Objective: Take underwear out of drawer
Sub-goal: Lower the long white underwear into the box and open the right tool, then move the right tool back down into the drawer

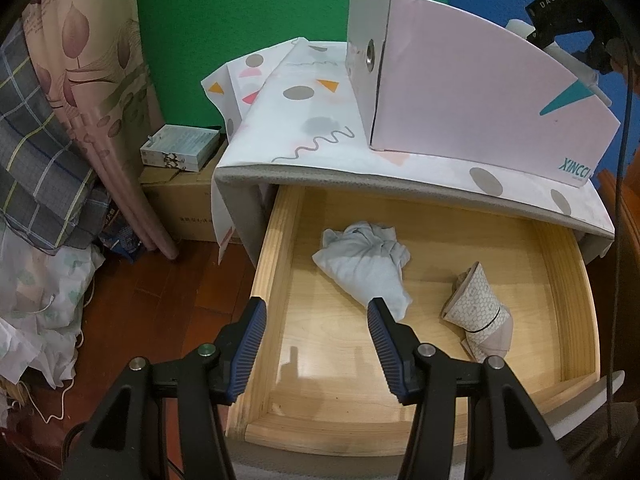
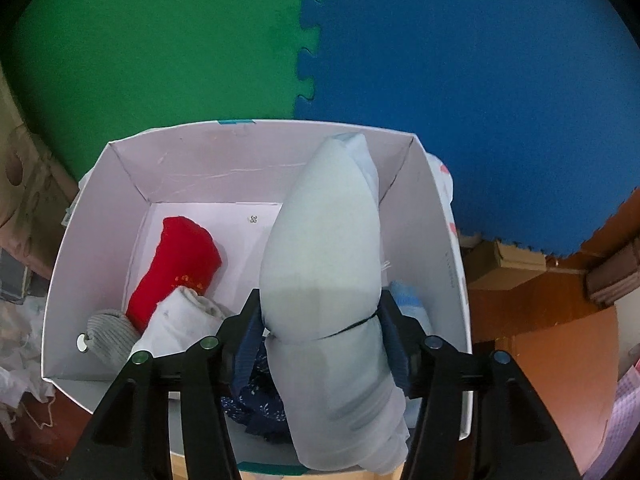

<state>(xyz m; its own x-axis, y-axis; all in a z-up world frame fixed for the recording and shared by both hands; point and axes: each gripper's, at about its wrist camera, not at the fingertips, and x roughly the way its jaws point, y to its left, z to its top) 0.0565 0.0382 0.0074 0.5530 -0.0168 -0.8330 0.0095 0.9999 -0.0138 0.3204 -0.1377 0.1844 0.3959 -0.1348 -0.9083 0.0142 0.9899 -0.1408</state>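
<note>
The wooden drawer (image 1: pixel 276 264) stands pulled out. Inside it lie a crumpled pale blue-grey underwear (image 1: pixel 362 266) and a patterned rolled one (image 1: pixel 478 316). My left gripper (image 1: pixel 318 306) hovers open above the drawer's left front, with nothing between its fingers. In the right wrist view, my right gripper (image 2: pixel 320 312) is over the pink-white box (image 2: pixel 100 240). A pale rolled underwear (image 2: pixel 320 240) tied with a black band fills the gap between its pads, tip pointing at the far wall. The box holds a red roll (image 2: pixel 176 256), a white roll (image 2: pixel 180 320) and several others.
The pink box (image 1: pixel 472 92) sits on the cloth-covered cabinet top (image 1: pixel 304 120) above the drawer. Cardboard boxes (image 1: pixel 176 196), bedding and bags crowd the floor to the left. Green and blue foam mats (image 2: pixel 360 40) cover the wall behind.
</note>
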